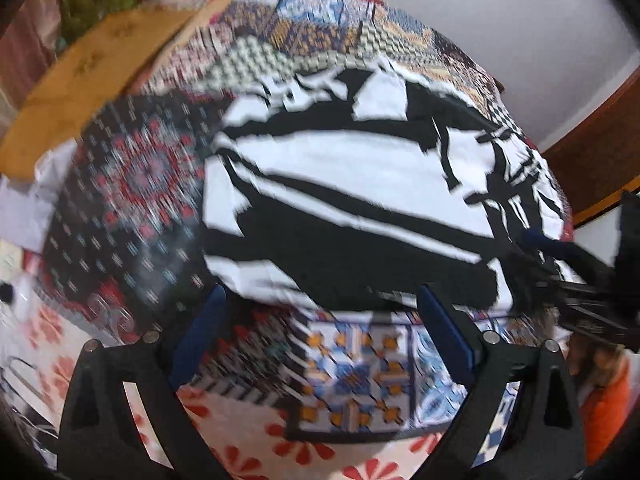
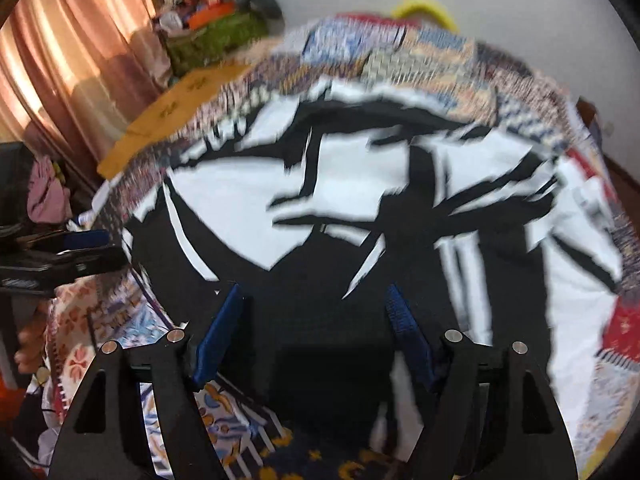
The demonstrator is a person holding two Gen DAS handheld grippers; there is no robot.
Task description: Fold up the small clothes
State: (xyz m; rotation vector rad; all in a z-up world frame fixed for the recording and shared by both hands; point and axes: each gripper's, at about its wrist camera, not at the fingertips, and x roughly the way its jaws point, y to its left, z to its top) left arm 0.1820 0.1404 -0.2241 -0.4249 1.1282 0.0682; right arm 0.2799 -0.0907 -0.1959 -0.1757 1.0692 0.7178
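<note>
A black-and-white patterned garment (image 1: pixel 340 184) lies spread on a patchwork-print cover (image 1: pixel 132 184). In the left wrist view my left gripper (image 1: pixel 320 294) hovers at the garment's near edge, its blue-padded jaws wide apart and nothing pinched. The right gripper (image 1: pixel 560 276) shows at that view's right edge, by the garment's right side. In the right wrist view the garment (image 2: pixel 360 184) fills the middle. My right gripper (image 2: pixel 315 289) stands open above its black near part, with no cloth between the pads. The left gripper (image 2: pixel 68 252) appears at the far left. Both views are blurred.
An orange-brown board (image 1: pixel 80 92) lies at the back left, with a green basket (image 2: pixel 216 36) of odds and ends behind it. A pink curtain (image 2: pixel 60 60) hangs left. A wooden frame (image 1: pixel 592 152) runs along the right. An orange sleeve (image 1: pixel 608 400) shows low right.
</note>
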